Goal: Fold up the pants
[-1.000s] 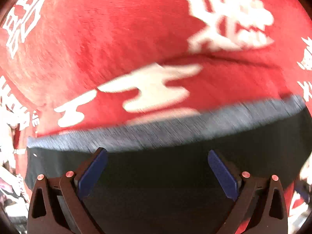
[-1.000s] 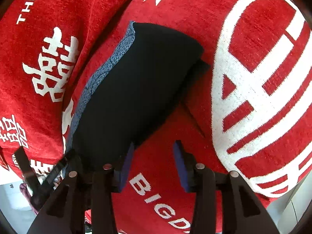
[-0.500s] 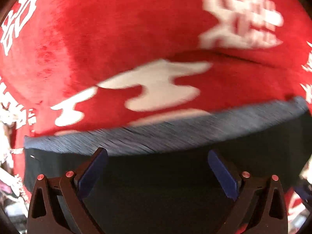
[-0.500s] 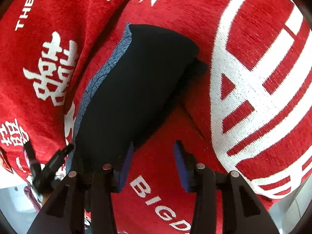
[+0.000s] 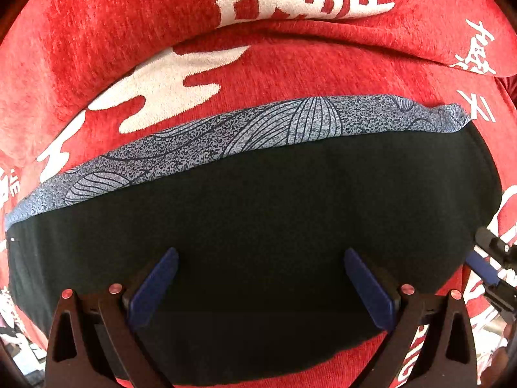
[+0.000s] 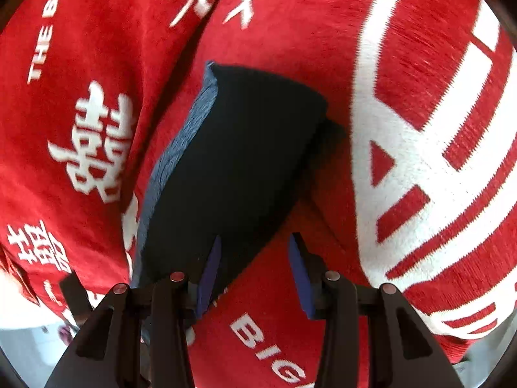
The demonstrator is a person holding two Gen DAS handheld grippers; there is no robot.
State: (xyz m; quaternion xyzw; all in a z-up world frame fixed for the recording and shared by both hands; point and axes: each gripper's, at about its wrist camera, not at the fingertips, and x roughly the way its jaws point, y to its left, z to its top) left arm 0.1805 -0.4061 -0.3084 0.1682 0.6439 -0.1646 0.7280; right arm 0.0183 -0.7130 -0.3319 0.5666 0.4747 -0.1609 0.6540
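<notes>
The dark pants lie folded flat on a red blanket, with a grey-blue patterned band along the far edge. My left gripper is open wide above the dark cloth and holds nothing. In the right wrist view the pants form a compact folded bundle with the grey band on its left side. My right gripper is open and empty, hovering at the bundle's near right corner over the blanket. The right gripper's tip also shows at the right edge of the left wrist view.
A red blanket with white characters and lettering covers the whole surface. It has a raised fold beyond the pants. Pale floor shows past the blanket's near edge at the lower left.
The left gripper has pulled back and up, so more of the pants and the patterned band show. The right gripper has pulled back slightly, so the bundle sits lower in view. Both stay open.
</notes>
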